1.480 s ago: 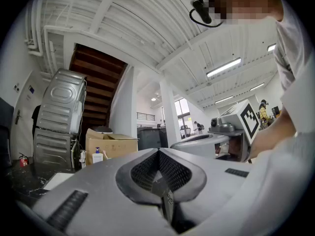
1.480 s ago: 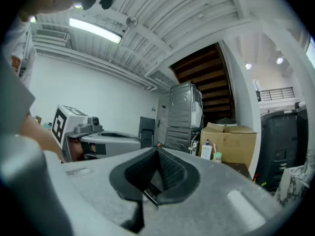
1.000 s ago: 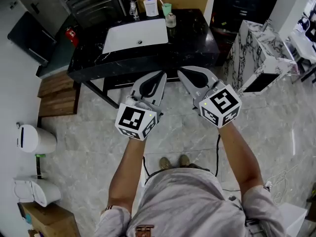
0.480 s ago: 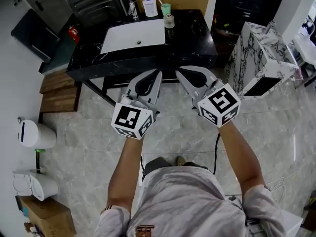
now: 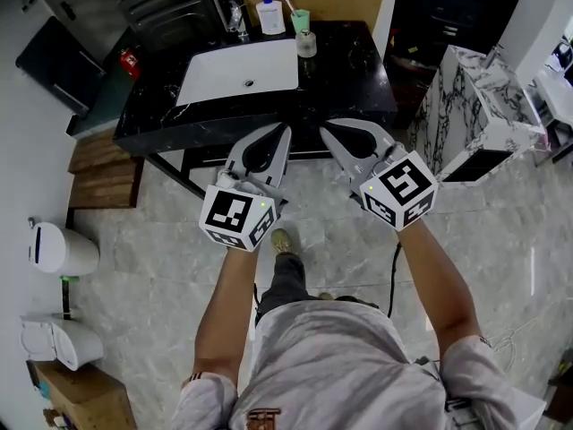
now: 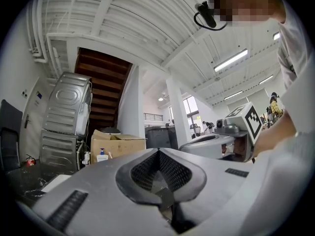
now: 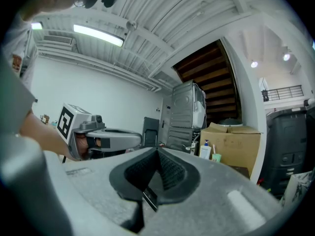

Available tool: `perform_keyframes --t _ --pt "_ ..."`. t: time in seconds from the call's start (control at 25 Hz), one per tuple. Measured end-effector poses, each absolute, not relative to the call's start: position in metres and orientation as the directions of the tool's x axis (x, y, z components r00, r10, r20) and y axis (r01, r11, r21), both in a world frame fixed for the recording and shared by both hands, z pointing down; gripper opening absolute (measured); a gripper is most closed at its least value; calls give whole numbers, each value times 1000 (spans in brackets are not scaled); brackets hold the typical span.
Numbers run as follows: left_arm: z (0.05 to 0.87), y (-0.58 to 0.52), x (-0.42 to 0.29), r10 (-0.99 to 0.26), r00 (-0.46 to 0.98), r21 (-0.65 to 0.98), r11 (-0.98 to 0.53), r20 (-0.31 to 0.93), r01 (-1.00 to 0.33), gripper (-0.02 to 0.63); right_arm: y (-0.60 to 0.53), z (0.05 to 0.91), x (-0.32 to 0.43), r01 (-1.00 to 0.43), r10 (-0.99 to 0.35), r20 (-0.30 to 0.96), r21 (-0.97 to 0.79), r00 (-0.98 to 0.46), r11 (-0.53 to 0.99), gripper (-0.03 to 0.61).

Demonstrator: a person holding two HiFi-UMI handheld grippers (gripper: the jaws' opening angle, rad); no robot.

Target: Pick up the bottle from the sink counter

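The bottle [image 5: 269,13], white with a blue pump, stands at the back of the black marble sink counter [image 5: 349,79], behind the white basin [image 5: 237,68]. It also shows small and far off as the bottle [image 6: 102,156] in the left gripper view and the bottle [image 7: 205,150] in the right gripper view. My left gripper [image 5: 280,131] and right gripper [image 5: 328,129] hover side by side over the floor just short of the counter's front edge. Both are shut and hold nothing.
Beside the bottle stand a faucet [image 5: 238,16], a green cup [image 5: 301,18] with a toothbrush and a glass jar [image 5: 307,43]. A cardboard box [image 7: 231,144] sits behind them. A marble-patterned cabinet [image 5: 479,106] stands right of the counter, wooden steps [image 5: 103,164] left.
The person has stepped forward, one foot now showing ahead on the floor. The counter has slid slightly left in view. Both grippers stay shut, side by side.
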State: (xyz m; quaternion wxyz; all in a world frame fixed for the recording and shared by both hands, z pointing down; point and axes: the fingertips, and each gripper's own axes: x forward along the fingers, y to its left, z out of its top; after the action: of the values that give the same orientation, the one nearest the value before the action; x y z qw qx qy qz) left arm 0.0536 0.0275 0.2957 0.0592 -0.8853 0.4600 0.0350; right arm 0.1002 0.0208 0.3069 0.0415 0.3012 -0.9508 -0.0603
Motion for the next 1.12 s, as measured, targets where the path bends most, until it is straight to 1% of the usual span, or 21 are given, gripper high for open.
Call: perform_keyframes --t 0.2,0.56,0.72,0.76,0.8,0.92,1.12 --pt "304 -20 38 -794 596 -66 -593 -121 -803 0 -26 317 86 -591 -604 58 147 -795 793 2" --pt "315 -143 -15 -755 646 -65 -643 -113 -763 0 -161 333 33 -652 -668 106 151 -736 743 2" --pt "323 -198 -42 -737 668 -40 -668 -99 -743 0 -217 342 11 -687 -704 128 154 -699 710 3" --pt "323 -211 -46 -732 674 -36 -674 -98 -737 0 -230 345 7 -694 -710 138 153 -690 704 15" --pt "323 -224 -50 -726 681 -34 -681 -97 -731 0 -243 347 3 -701 -717 149 152 -681 697 46" --pt "322 -257 -55 -703 705 -34 -706 -92 -708 0 -279 354 -3 -729 -743 179 148 -645 668 82" --pt "324 -296 -54 -674 734 -27 -735 -88 -678 0 -327 369 4 -784 -790 228 138 -569 605 180"
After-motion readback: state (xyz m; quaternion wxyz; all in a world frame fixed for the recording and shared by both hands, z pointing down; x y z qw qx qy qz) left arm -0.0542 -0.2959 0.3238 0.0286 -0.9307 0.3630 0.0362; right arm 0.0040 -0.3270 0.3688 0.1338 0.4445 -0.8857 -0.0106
